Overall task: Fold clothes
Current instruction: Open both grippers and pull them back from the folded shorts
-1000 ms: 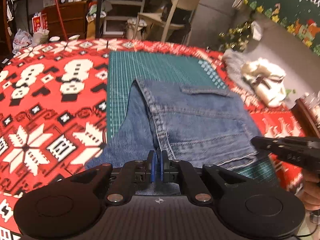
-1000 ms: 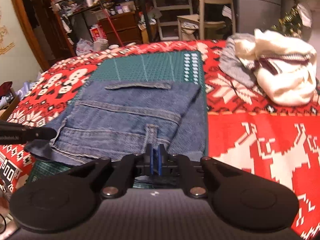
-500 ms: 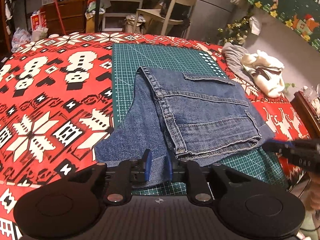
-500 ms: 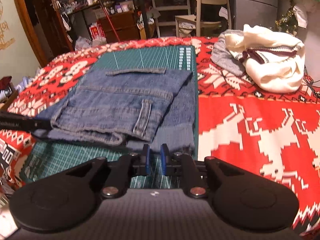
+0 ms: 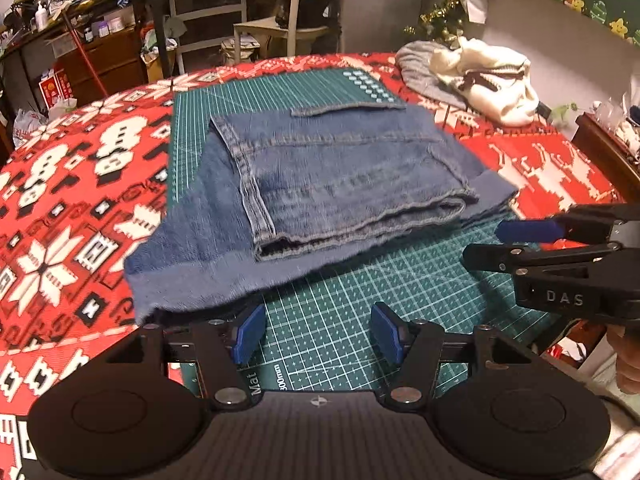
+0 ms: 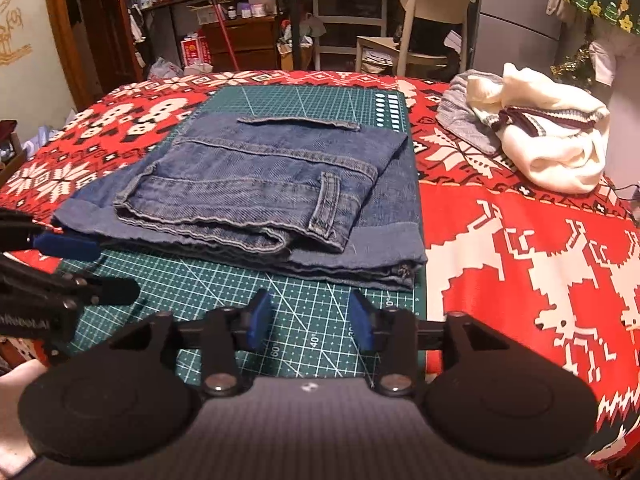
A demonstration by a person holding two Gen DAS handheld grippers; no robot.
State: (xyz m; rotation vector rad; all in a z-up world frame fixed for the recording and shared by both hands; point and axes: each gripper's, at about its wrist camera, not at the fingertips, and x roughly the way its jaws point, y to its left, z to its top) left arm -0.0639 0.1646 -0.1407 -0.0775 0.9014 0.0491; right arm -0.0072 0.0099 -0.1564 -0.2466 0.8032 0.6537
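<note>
The folded jeans lie mid-frame on the green mat, long axis left-right, just ahead of both the left gripper and right gripper, each spread wide and empty.

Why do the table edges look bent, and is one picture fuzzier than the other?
Both views bend straight lines: fisheye lenses. The left wrist view smears the jeans, motion blur; the right wrist view shows their stitching crisply. Warm indoor light tints both.
</note>
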